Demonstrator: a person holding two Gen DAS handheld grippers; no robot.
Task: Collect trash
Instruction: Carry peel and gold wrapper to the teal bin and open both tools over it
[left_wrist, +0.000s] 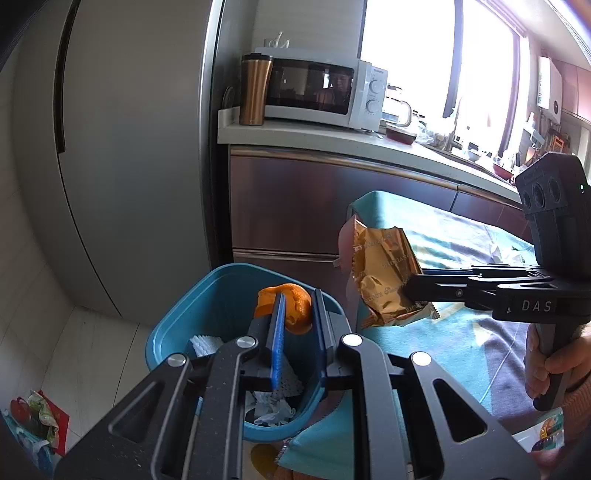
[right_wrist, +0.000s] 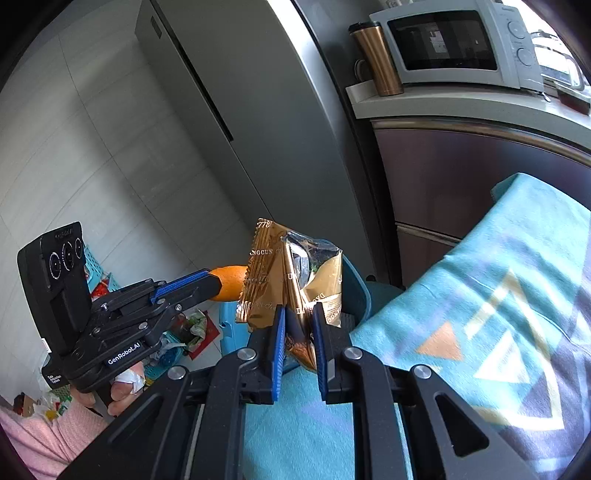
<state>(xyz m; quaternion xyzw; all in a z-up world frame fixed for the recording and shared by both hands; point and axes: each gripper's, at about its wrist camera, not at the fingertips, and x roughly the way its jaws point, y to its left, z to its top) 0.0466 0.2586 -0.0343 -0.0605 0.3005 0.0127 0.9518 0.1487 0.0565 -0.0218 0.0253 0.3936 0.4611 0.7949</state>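
Observation:
My left gripper (left_wrist: 299, 301) is shut on a piece of orange peel (left_wrist: 295, 310) and holds it over the open blue trash bin (left_wrist: 192, 306). White crumpled tissues (left_wrist: 275, 408) lie inside the bin. My right gripper (right_wrist: 299, 319) is shut on a gold foil snack wrapper (right_wrist: 295, 269) and holds it in the air beside the bin (right_wrist: 356, 286), at the edge of the table. In the left wrist view the wrapper (left_wrist: 384, 273) hangs from the right gripper (left_wrist: 410, 291), just right of the bin. The right wrist view shows the left gripper (right_wrist: 218, 284) with the orange peel (right_wrist: 232, 282).
A table with a teal patterned cloth (right_wrist: 480, 332) stands right of the bin. Behind are a grey fridge (left_wrist: 129, 147) and a counter (left_wrist: 332, 138) with a microwave (left_wrist: 321, 92) and a copper tumbler (left_wrist: 255, 90). A basket of packaging (left_wrist: 33, 421) sits on the floor at left.

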